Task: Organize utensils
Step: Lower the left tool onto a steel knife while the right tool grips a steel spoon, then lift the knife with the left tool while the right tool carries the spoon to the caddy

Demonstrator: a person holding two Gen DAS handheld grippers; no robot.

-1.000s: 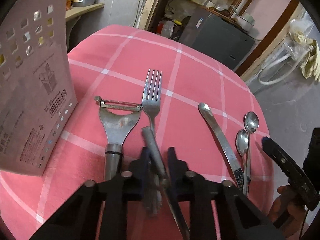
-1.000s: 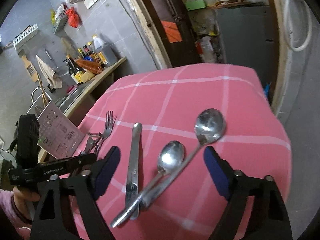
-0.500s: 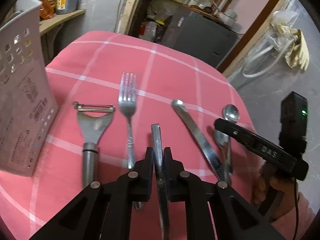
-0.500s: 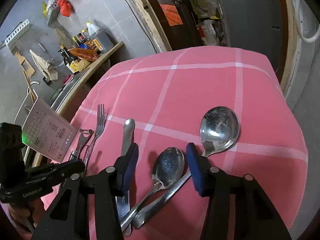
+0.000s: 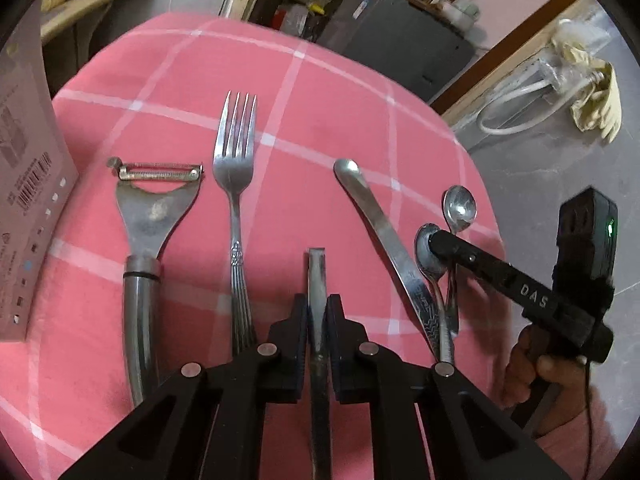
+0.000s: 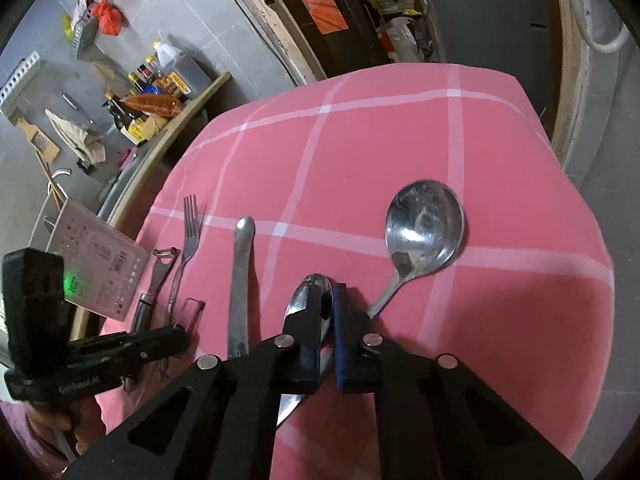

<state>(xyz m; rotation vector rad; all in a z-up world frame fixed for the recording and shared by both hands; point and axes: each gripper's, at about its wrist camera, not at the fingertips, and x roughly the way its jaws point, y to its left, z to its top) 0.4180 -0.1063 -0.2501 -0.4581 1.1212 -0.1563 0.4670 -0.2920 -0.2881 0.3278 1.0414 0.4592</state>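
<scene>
My left gripper is shut on a flat grey metal utensil that sticks out forward between its pads, low over the pink checked tablecloth. On the cloth lie a peeler, a fork and a knife. In the right wrist view my right gripper is shut on the bowl of a small spoon, whose handle shows below the fingers. A large spoon lies just to its right. The left wrist view shows the right gripper on that small spoon.
A pale perforated utensil holder stands at the table's left edge, also in the right wrist view as the holder. The table edge drops off on the right. A shelf with bottles is behind. A hand grips the right tool.
The right gripper went from wide open to shut on the small spoon and sank a little toward the cloth. The left gripper kept its grip on the flat utensil, which now points straight forward.
</scene>
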